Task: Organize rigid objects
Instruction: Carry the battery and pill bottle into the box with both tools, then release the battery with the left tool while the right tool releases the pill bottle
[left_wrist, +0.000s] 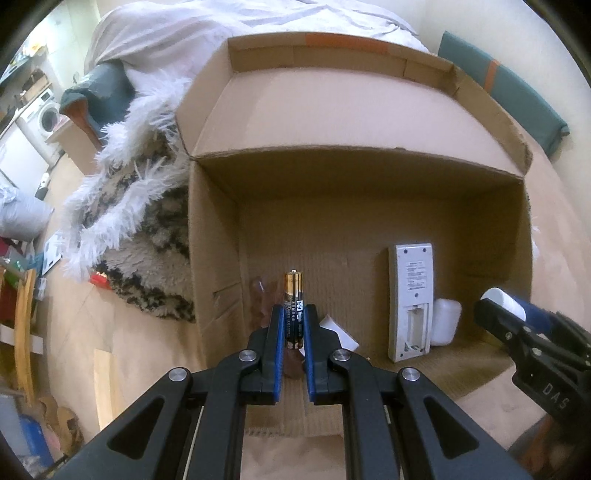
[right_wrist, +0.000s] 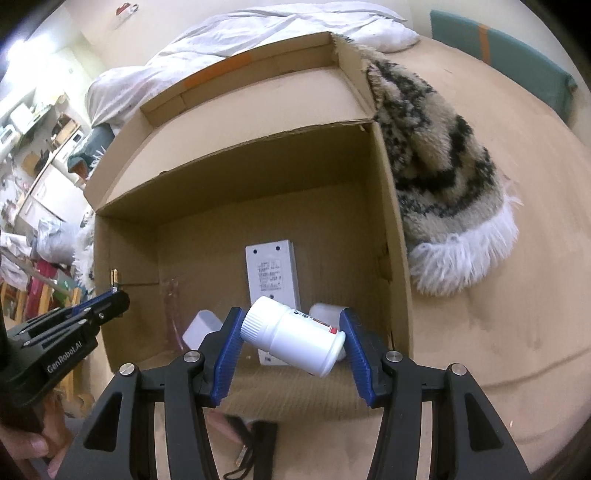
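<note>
My left gripper (left_wrist: 294, 325) pinches a slim metallic battery (left_wrist: 294, 310) upright | right gripper (right_wrist: 291, 332) clasps smooth white plastic bottle (right_wrist: 295, 338) crosswise | corrugated cardboard box (left_wrist: 214, 229) beyond both.

Soft indoor light, brightest upper left. Cardboard box (left_wrist: 354, 206) interior shadowed. Heavy fisheye bending, black vignette corners. Both views slightly soft, no glare.

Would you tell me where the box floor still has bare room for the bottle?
Bare floor lies between the remote and the cardboard box right wall, and toward the back wall. The front near the white case and clear item is crowded.
</note>
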